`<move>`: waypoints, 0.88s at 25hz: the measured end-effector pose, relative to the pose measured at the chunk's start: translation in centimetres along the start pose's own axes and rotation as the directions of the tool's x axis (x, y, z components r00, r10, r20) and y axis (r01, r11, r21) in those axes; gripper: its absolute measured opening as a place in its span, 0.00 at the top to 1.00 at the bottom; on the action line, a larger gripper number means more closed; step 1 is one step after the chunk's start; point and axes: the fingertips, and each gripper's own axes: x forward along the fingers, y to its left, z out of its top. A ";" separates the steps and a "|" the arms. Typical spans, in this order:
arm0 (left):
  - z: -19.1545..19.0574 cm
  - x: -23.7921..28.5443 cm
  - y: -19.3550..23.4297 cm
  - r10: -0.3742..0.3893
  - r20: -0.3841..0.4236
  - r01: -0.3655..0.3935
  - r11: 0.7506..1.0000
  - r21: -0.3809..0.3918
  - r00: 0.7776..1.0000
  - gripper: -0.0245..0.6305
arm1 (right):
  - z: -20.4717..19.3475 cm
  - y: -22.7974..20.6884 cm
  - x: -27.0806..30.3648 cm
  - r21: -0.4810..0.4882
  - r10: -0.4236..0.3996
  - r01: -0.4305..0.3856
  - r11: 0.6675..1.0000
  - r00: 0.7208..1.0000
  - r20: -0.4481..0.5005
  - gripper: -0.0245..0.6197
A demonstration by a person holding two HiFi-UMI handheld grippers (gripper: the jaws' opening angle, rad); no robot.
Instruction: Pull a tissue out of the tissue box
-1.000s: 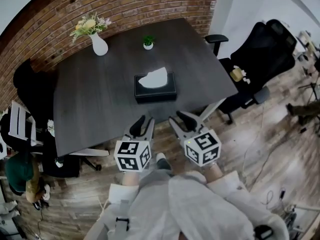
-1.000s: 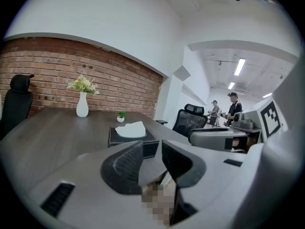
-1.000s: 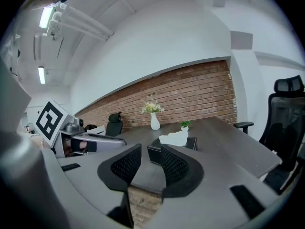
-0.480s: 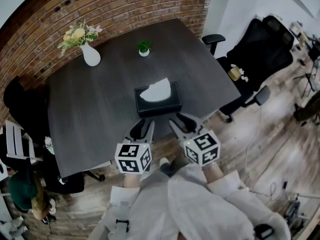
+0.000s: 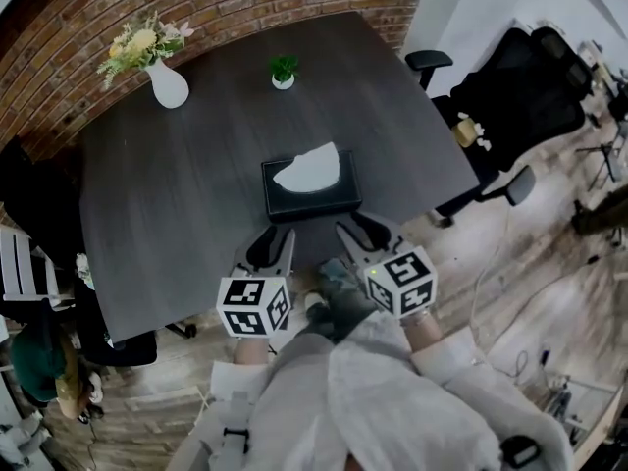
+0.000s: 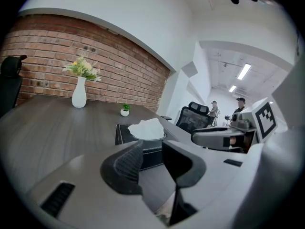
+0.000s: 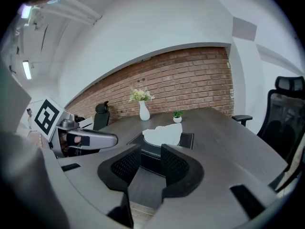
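A black tissue box (image 5: pixel 310 190) lies on the dark table (image 5: pixel 177 214) near its front edge, and a white tissue (image 5: pixel 307 169) sticks up from its top slot. Both grippers hover side by side at the table's near edge, just short of the box. My left gripper (image 5: pixel 273 248) is open and empty, with the box (image 6: pixel 125 134) and tissue (image 6: pixel 147 129) straight ahead of its jaws. My right gripper (image 5: pixel 365 235) is also open and empty, facing the box (image 7: pixel 187 140) and tissue (image 7: pixel 162 134) from slightly right.
A white vase of flowers (image 5: pixel 165 81) and a small potted plant (image 5: pixel 284 71) stand at the table's far side by the brick wall. Black office chairs (image 5: pixel 520 91) are to the right, another chair (image 5: pixel 39 180) to the left. Two people (image 6: pixel 238 109) stand far off.
Both grippers have moved forward and a little down toward the table's front edge, closing in on the tissue box. Their jaws have kept the same opening.
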 end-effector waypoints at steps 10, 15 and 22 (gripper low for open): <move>4.1 5.4 2.2 0.082 -0.007 -0.082 0.996 0.046 0.997 0.80 | 3.3 -5.1 5.1 -0.024 0.053 -0.053 0.998 0.999 -0.012 0.79; 6.2 8.0 2.2 0.075 -0.009 -0.072 0.982 0.176 0.997 0.77 | 3.4 -7.1 7.0 -0.024 0.083 -0.083 0.996 0.996 -0.031 0.79; 6.5 10.8 3.1 0.092 -0.109 -0.053 0.945 0.323 0.990 0.74 | 3.0 -9.1 8.7 -0.030 0.095 -0.098 0.995 0.992 -0.089 0.78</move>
